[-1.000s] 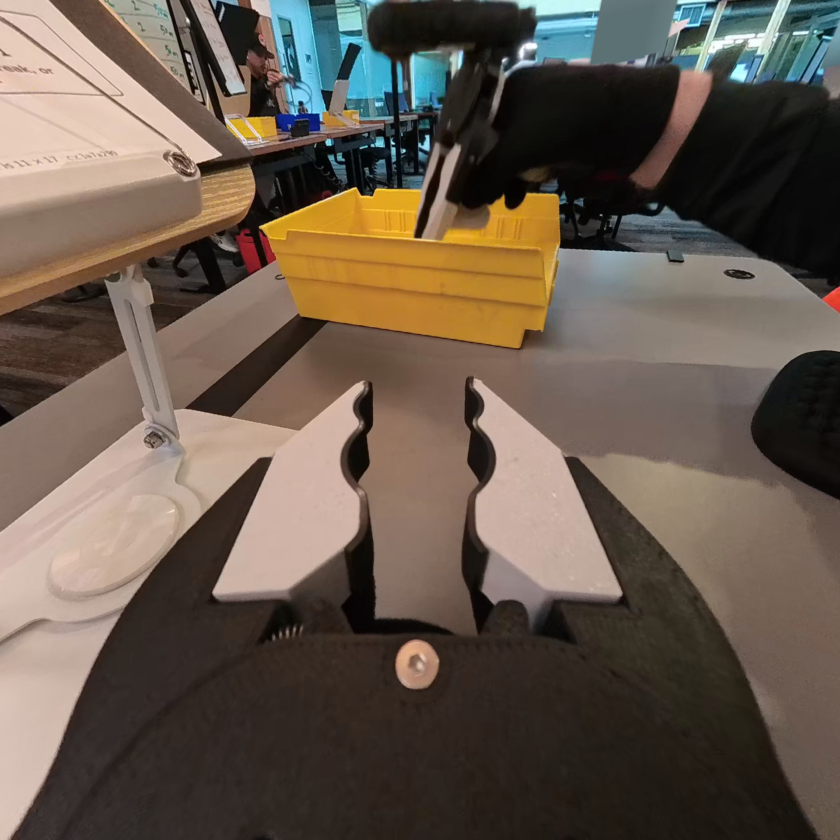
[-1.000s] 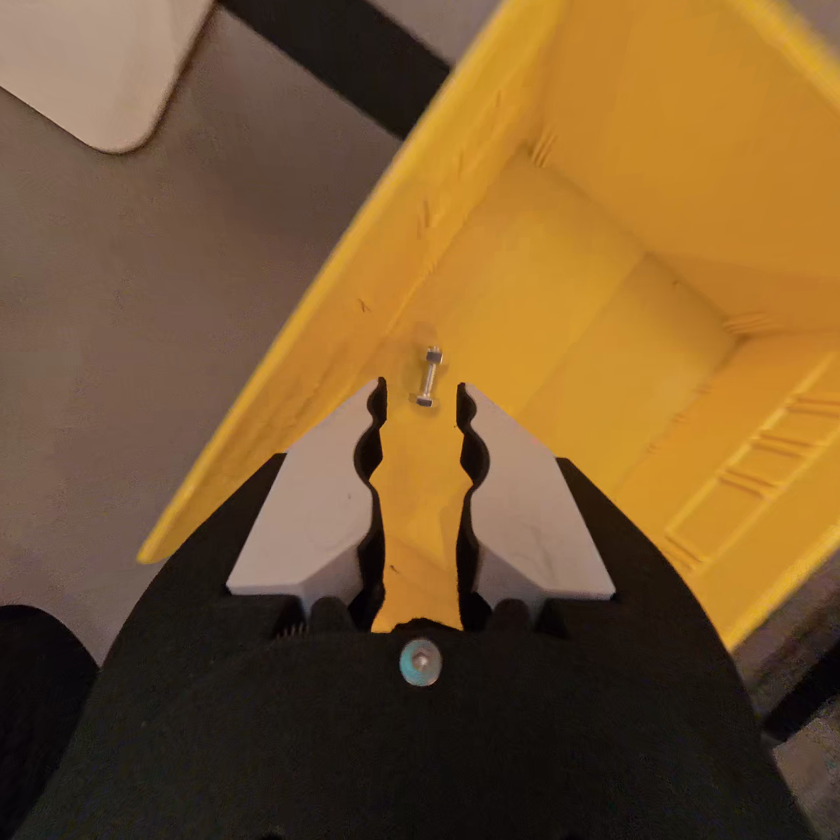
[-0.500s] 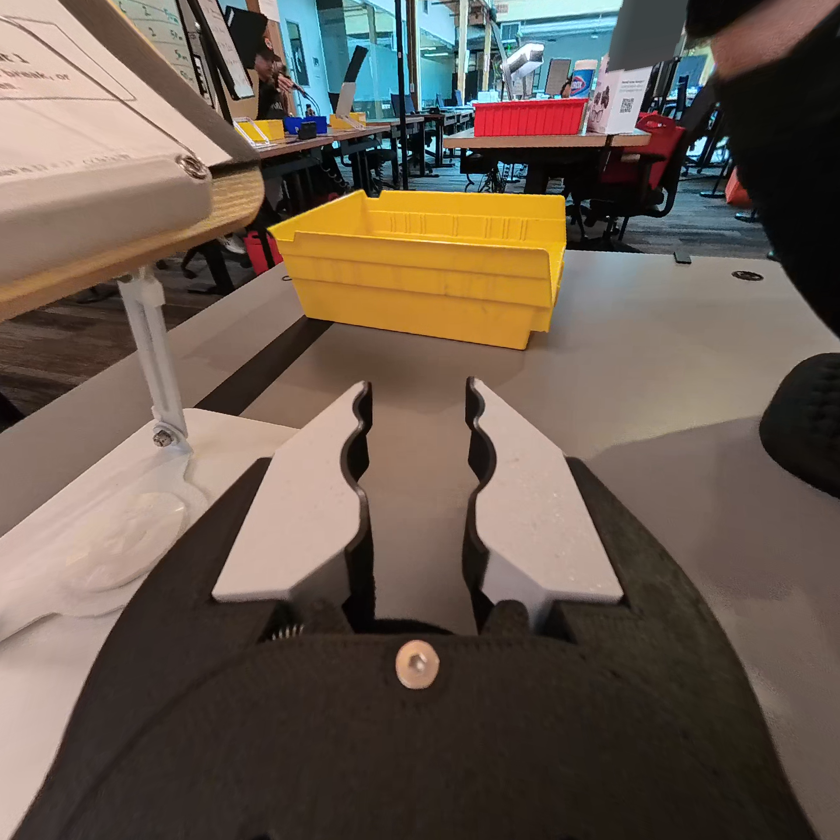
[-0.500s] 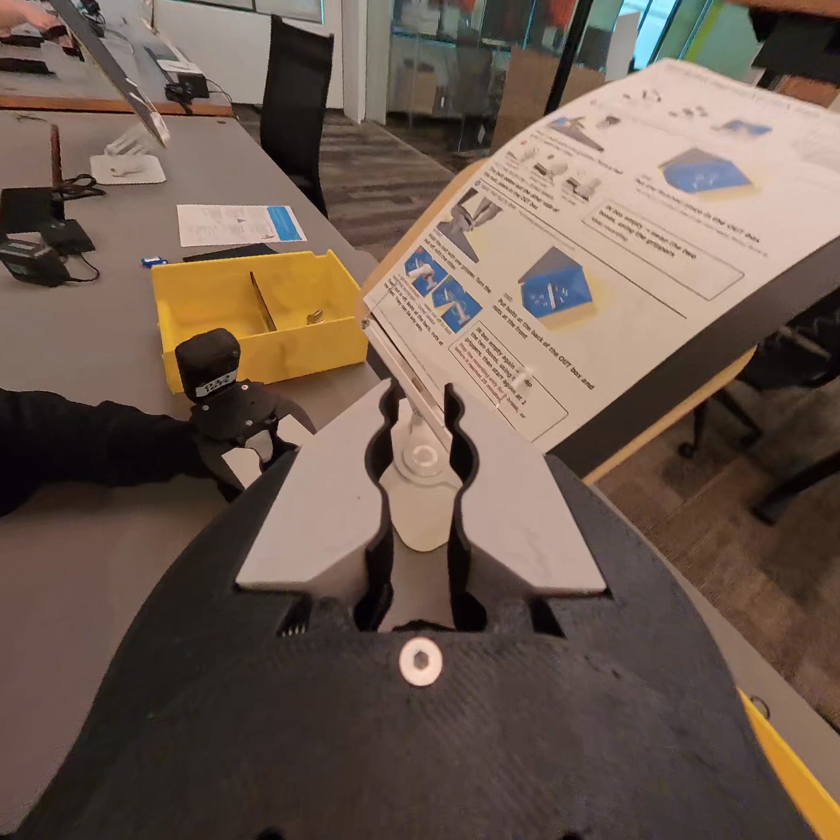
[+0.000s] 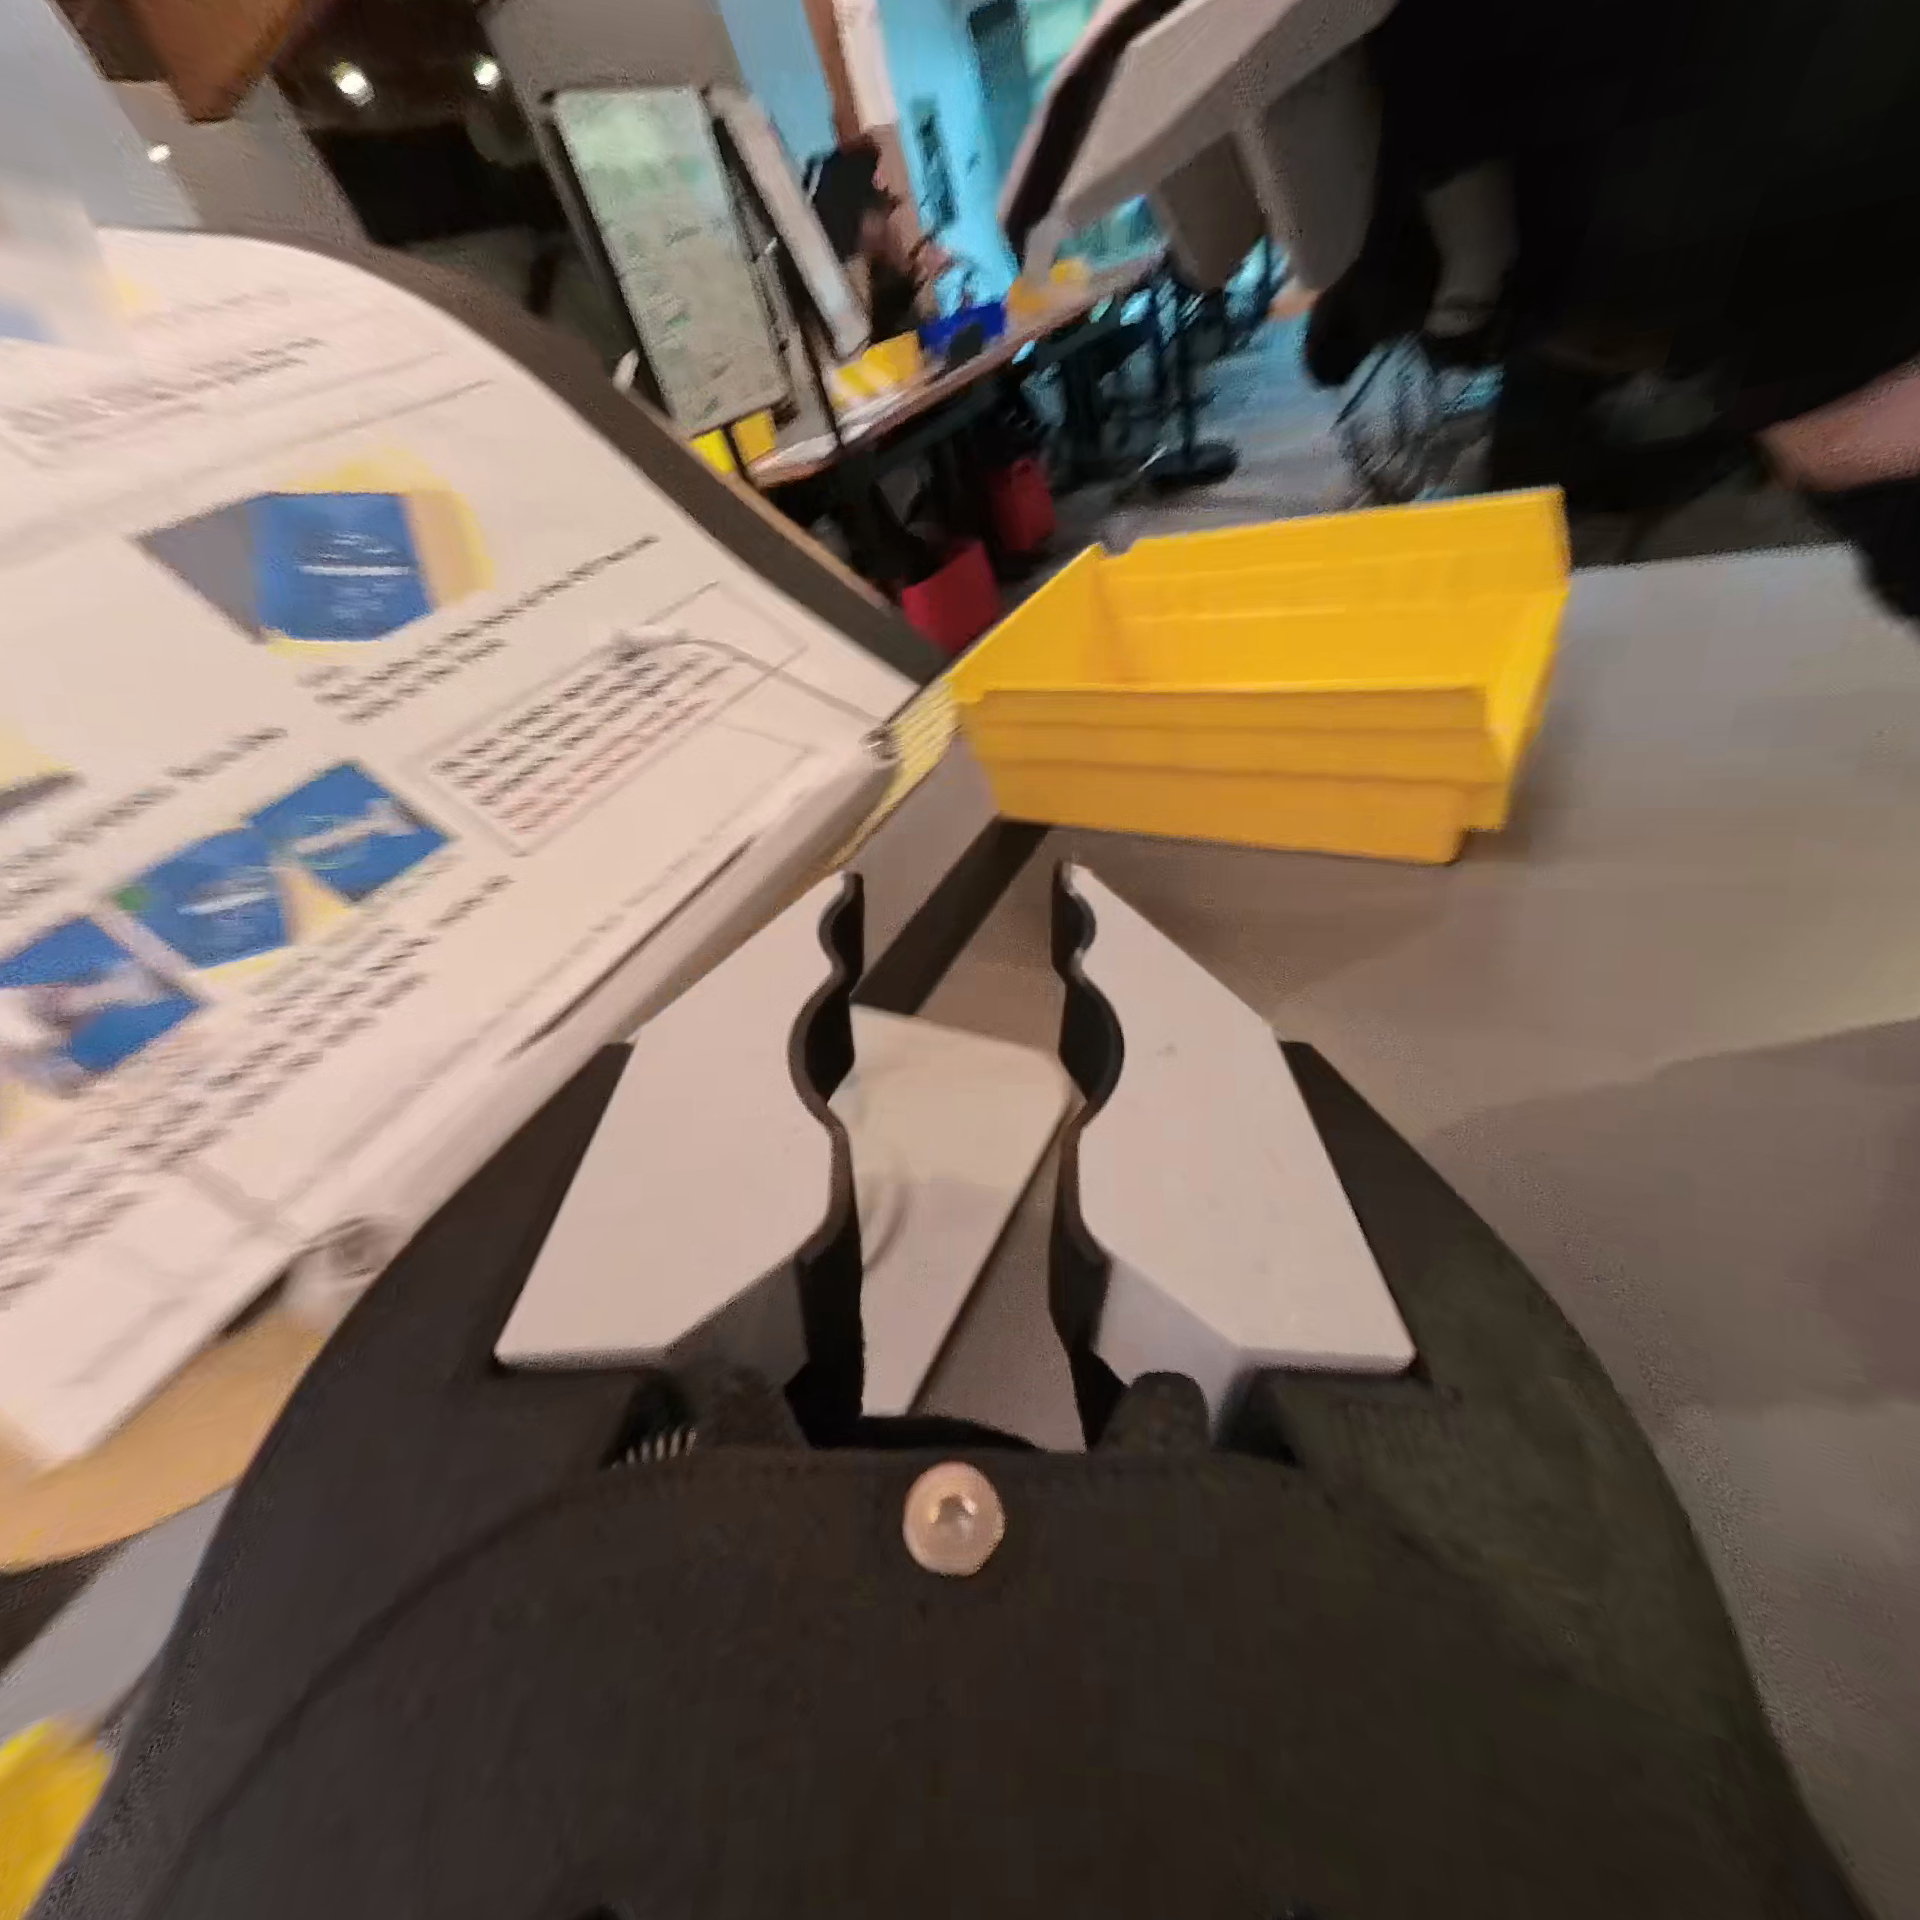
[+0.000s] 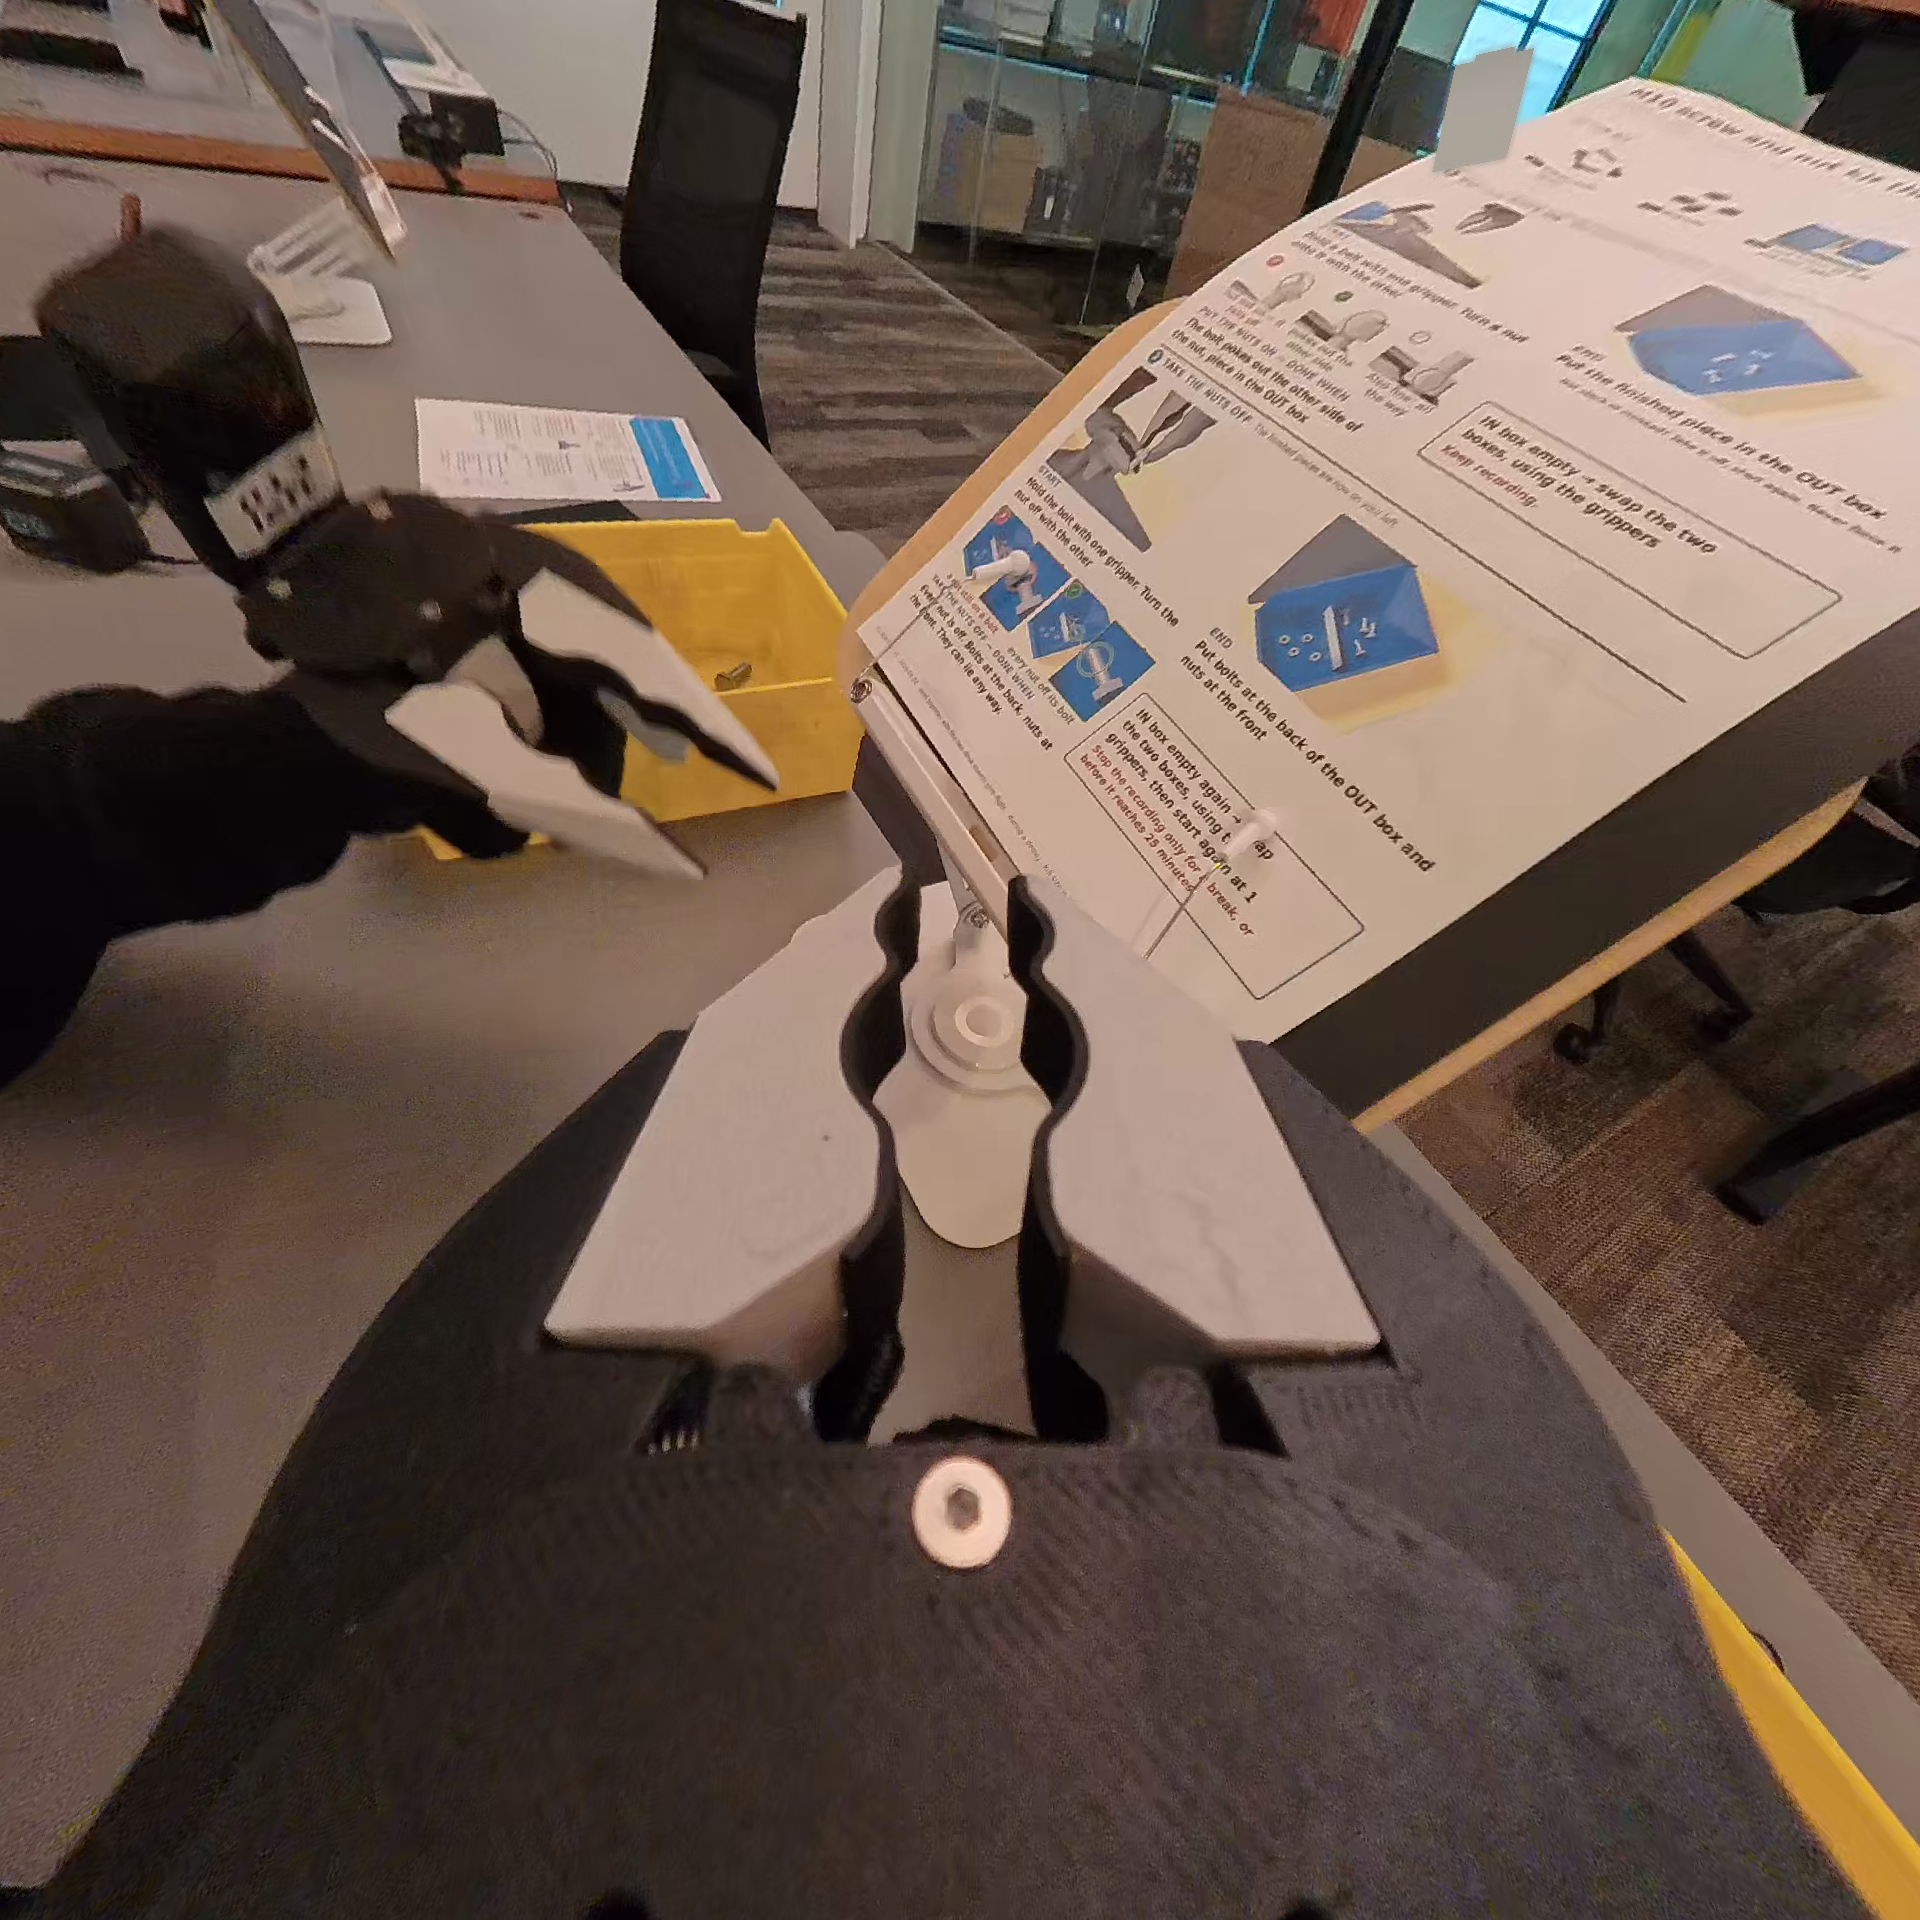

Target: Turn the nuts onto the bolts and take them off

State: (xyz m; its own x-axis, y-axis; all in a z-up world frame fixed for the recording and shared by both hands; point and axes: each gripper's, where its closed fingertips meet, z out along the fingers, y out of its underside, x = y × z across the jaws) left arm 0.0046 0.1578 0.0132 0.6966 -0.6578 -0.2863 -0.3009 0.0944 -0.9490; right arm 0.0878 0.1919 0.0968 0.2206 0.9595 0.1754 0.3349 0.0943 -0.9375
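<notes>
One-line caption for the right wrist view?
Right tongs open and empty before the instruction sheet; left tongs open near a yellow bin.

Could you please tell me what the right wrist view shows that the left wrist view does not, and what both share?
Only the right wrist view shows the whole left claw, open and empty in a gloved hand, a small metal part inside a yellow bin, the stand's foot, and a leaflet on the table. Only the left wrist view shows a second yellow bin from the side, its contents hidden, with distant desks behind. Both show the instruction sheet on its tilted board and the grey table.
</notes>
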